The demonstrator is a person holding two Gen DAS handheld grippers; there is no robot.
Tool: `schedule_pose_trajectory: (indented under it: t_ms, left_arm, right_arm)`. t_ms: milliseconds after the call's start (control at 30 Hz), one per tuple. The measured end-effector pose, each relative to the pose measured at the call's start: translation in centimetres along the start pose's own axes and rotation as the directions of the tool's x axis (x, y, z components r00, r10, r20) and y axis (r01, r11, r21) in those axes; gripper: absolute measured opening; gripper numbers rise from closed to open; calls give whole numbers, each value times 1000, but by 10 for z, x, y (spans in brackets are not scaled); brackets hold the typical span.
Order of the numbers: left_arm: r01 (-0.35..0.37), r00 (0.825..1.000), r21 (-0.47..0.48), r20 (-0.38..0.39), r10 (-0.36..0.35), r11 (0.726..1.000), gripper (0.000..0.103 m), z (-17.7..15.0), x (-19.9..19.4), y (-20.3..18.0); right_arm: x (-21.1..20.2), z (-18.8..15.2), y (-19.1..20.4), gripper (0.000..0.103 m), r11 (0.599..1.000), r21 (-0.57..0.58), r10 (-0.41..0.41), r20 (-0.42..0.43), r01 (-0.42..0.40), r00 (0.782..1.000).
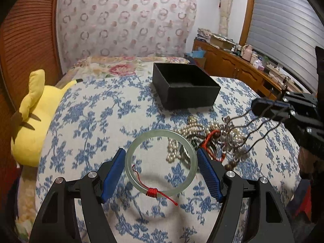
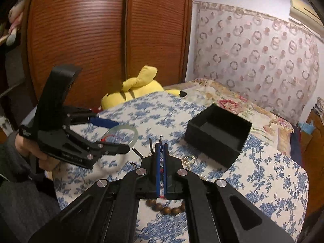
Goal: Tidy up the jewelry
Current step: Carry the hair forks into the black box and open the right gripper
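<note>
A pale green jade bangle (image 1: 161, 163) with a red cord knot sits between the blue pads of my left gripper (image 1: 161, 158), which is shut on it and holds it above the bed. It also shows in the right wrist view (image 2: 129, 130). My right gripper (image 2: 161, 147) is shut on a dark hair comb whose thin prongs (image 1: 253, 131) hang down over a jewelry pile (image 1: 204, 139) of pearls, red cord and brown beads (image 2: 168, 209). An open black box (image 1: 185, 87) stands behind the pile; it also shows in the right wrist view (image 2: 218, 135).
A blue-flowered cloth (image 1: 91, 121) covers the bed. A yellow plush toy (image 1: 38, 111) lies at its left edge beside a wooden wardrobe (image 2: 101, 30). A cluttered wooden cabinet (image 1: 232, 60) runs along the right under a window blind.
</note>
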State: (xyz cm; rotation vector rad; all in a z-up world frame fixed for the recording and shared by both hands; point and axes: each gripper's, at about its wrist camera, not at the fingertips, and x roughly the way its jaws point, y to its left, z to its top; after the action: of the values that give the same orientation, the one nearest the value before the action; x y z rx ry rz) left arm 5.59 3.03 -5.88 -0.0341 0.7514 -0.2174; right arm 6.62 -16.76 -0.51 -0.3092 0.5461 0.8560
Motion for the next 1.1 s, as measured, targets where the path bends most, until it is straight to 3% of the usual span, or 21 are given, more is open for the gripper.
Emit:
schedule_pose_trajectory:
  t_ms: [267,500,600,767,833,900,933,1100]
  left_arm:
    - [5,1000,35,21,-5,999,69,35,11,-5]
    - [1,1000,53,24,-2,999,69,65,26,-6]
    - [0,1000,56,25,-1,998,69,77,33,-5]
    - [1,1000,54,14,-2,999,69,91,46,-3]
    - [1,1000,58,8,-1,998,69,96,51,-4]
    - [1,1000,66,2,-1,998,69,100,56,-6]
    - [1,1000,70,-2,0,998,69,103,60,-7]
    - [-5,1000,83,-9,6,997,69,112,72,-11]
  right_arm:
    - [10,26,-41,3,998,17,-55,40,54,998]
    - [47,51,-94,3,992,73,-106,68,101,992]
    - [77,52,-114,3,990,102,-100,33,96,994]
    - [118,33,-133,5,983,121,-128,-96,139,987]
    - [119,28,-137,11,982,122,-131,-116,145,985]
    - [114,24,-142,52,980,121,-143,-120,157,982]
    - [111,23,-145,57,978,123,-155,-125,171,980]
    - [93,12,-151,57,977,110,-165,-140,181,976]
